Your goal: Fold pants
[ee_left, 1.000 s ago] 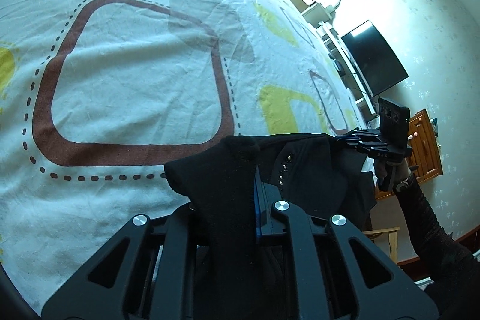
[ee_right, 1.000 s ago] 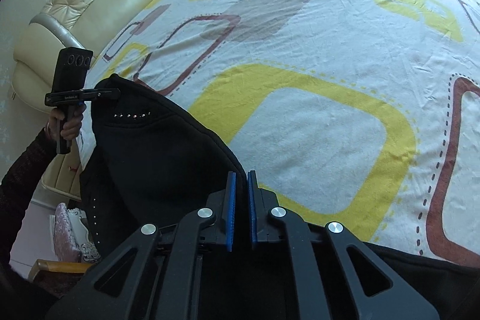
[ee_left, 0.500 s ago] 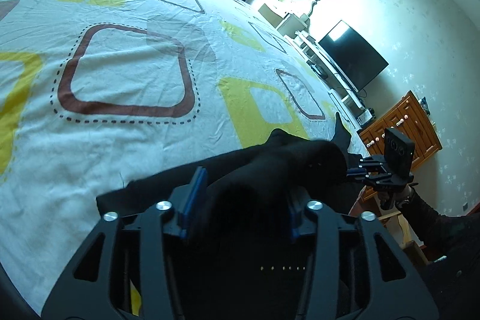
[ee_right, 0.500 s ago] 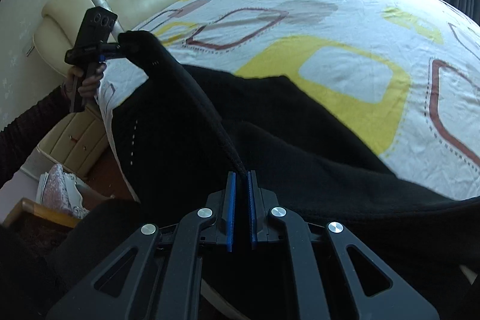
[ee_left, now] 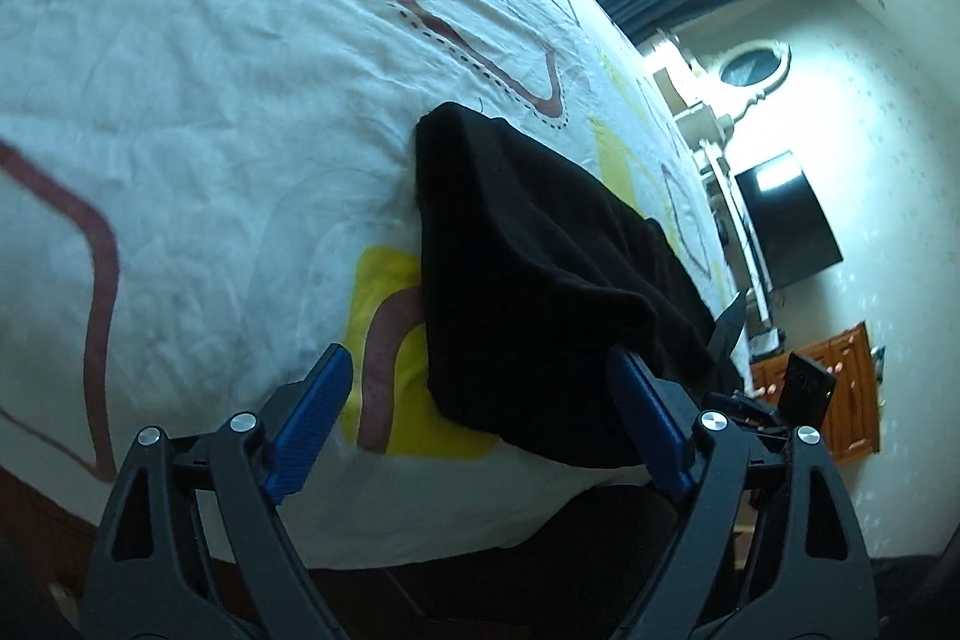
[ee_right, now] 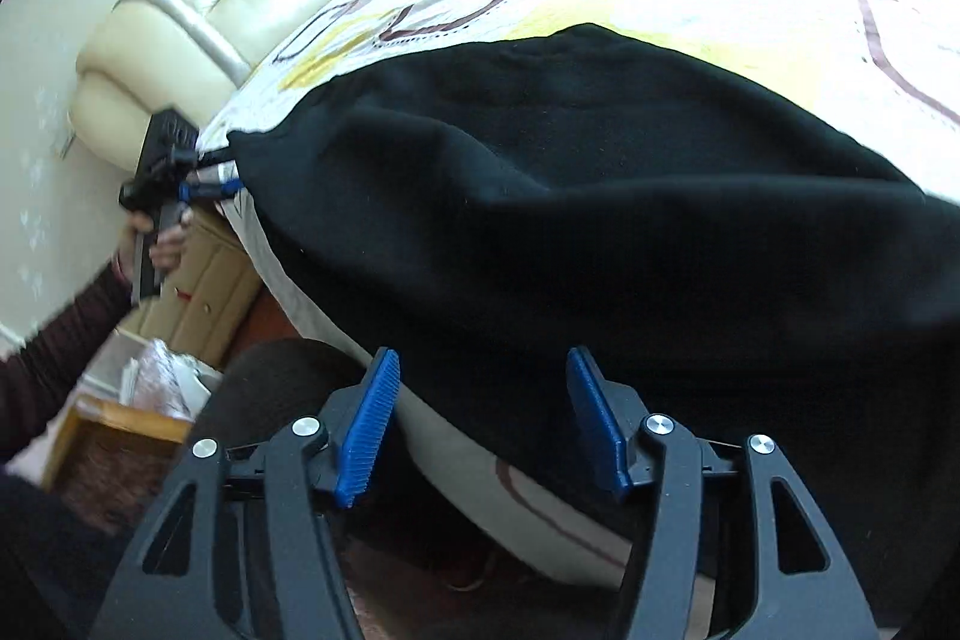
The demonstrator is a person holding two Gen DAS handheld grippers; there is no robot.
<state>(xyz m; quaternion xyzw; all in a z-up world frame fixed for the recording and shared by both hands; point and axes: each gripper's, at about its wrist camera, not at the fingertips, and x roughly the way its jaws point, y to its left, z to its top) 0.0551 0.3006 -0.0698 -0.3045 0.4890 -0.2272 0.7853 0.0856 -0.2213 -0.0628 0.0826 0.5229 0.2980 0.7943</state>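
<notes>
Left tongs [ee_left: 480,418]: blue pads spread wide, released, nothing held; the right pad touches the cloth edge. Black soft-fabric pants [ee_left: 540,268] lie doubled on the white bedsheet with yellow and brown rounded squares [ee_left: 198,148], running from 12 o'clock toward 5 o'clock near the bed's edge. Right tongs [ee_right: 483,424]: also released, empty, pants at 12 o'clock. Judgement: one fold appears laid down; the bundle looks lumpy, so smoothing and at least one further fold remain.

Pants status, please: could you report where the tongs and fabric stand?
Left tongs open, right tongs open. Pants lying on bed, released. Nothing blocking.
</notes>
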